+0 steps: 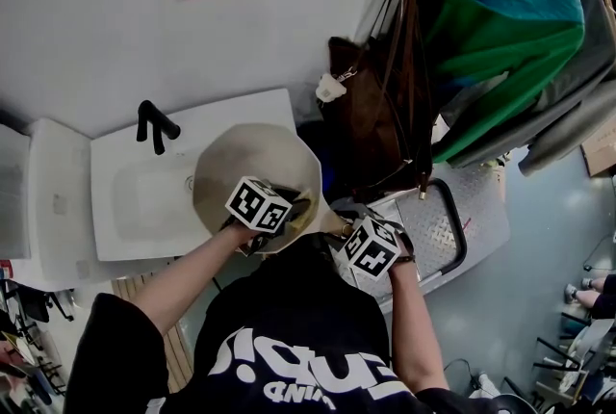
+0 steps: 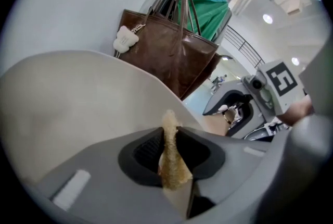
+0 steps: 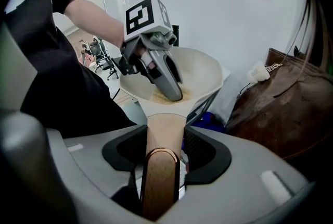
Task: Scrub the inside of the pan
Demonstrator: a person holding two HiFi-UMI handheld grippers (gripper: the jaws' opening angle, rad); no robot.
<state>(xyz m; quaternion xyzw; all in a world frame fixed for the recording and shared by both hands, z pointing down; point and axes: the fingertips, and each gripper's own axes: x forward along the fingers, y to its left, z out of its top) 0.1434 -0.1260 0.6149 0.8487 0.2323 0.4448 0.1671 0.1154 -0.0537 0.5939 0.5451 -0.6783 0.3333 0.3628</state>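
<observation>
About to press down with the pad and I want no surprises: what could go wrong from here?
The pan is held up only by its wooden handle in the right gripper. Scrubbing pressure from the left gripper could twist it in the jaws.
The scouring pad is thin and pinched edge-on, so it may pull free.
The pan reaches past the sink edge, near the brown bag, so drips may land there.

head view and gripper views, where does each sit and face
Head view: on the person's head, facing steeply down at the pan by the sink; both arms show.
Left gripper view: on the left gripper, facing into the pan past its sponge; right gripper shows.
Right gripper view: on the right gripper, facing along the pan handle; left gripper and forearm show.
All share the pan.
</observation>
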